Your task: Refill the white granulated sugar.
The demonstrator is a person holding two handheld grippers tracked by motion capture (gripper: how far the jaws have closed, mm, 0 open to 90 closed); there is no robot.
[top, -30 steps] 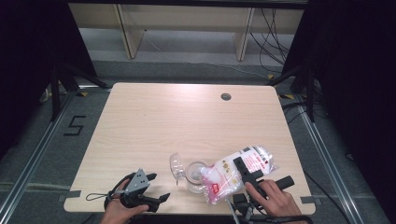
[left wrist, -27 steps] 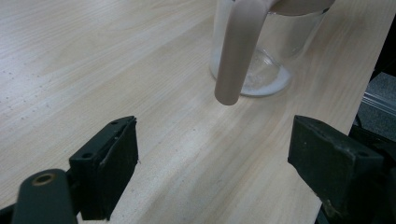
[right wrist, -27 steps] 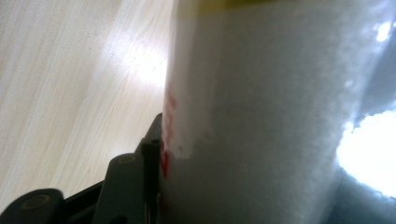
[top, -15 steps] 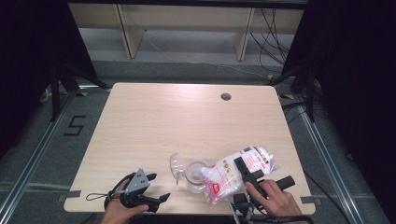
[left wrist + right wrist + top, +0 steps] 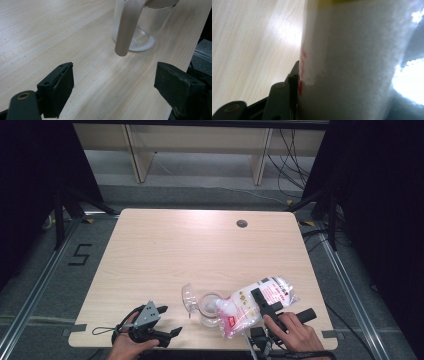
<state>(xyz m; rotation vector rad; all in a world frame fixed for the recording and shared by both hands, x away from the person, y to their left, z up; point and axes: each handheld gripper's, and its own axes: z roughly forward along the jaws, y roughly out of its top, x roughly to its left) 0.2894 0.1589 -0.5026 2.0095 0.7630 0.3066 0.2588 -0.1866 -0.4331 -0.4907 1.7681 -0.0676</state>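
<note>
Table [image 5: 200,245]: a pale wooden top is used as the work surface; all the work is kept at the near edge, within reach of both hands.

Bag [image 5: 255,305]: a soft pouch with red print, filled with white grains, is held tilted with its spout end lowered over the jar's mouth, apparently so that the contents can run down into the jar. Its lower end seems to rest on the jar rim; contact cannot be confirmed.

Right gripper [image 5: 265,306]: its jaws are closed on the bag's middle, and one black jaw is seen pressed against the bag's side [image 5: 352,62] in the right gripper view. The grip is placed mid-body, probably to keep the pouch steady while it is tipped.

Jar [image 5: 210,307]: a clear glass jar is stood upright on the table, just left of the bag, with a thin layer of white grains at its bottom [image 5: 140,42].

Lid [image 5: 189,296]: the hinged clear lid is left swung open to the jar's left, clear of the mouth.

Left gripper [image 5: 150,322]: it is rested near the table edge, apart from the jar, jaws spread wide with nothing between them.
</note>
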